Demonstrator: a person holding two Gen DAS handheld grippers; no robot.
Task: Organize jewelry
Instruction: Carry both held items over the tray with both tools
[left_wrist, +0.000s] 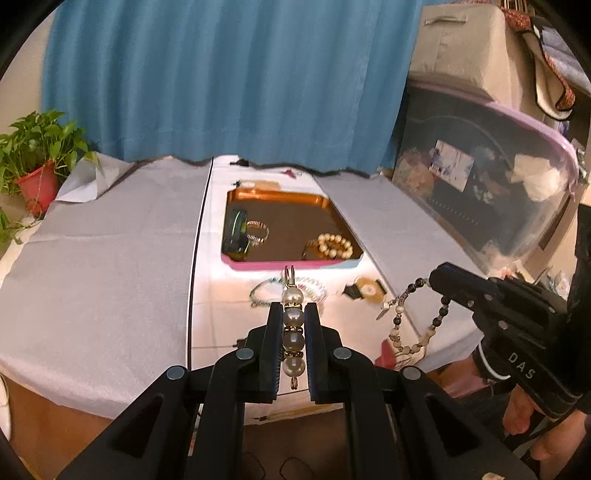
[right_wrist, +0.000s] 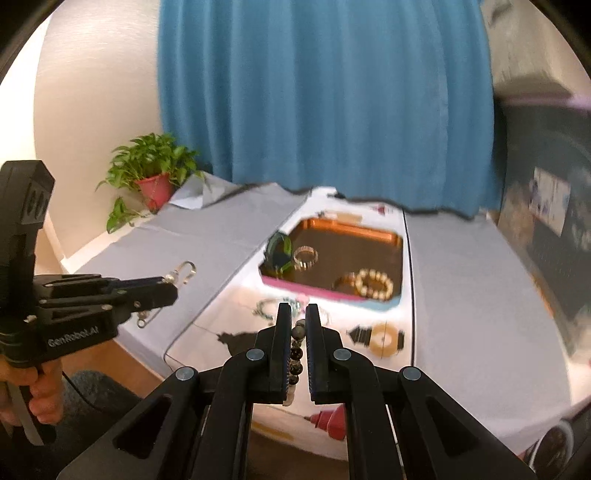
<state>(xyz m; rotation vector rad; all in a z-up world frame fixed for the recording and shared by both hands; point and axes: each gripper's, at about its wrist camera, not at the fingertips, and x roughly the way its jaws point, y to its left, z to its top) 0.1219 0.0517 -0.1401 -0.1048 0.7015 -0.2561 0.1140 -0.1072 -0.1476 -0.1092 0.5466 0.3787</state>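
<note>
My left gripper (left_wrist: 293, 306) is shut on a pearl clasp piece (left_wrist: 293, 332) with a metal hook at its far end, held above the table's near edge. My right gripper (right_wrist: 298, 308) is shut on a dark and white beaded bracelet (right_wrist: 295, 354); in the left wrist view the bracelet (left_wrist: 413, 321) hangs from it at the right. An orange tray (left_wrist: 273, 194) ahead holds a green bangle (left_wrist: 238, 229), a gold ring band (left_wrist: 257, 230) and a cream bead bracelet (left_wrist: 334, 246). A thin green bead bracelet (left_wrist: 284, 288) lies on the table before the tray.
A potted plant (left_wrist: 37, 177) stands at the far left edge of the table. A blue curtain (left_wrist: 221, 74) hangs behind. A clear storage bin (left_wrist: 480, 192) stands to the right. Printed pictures (right_wrist: 380, 338) mark the white tablecloth.
</note>
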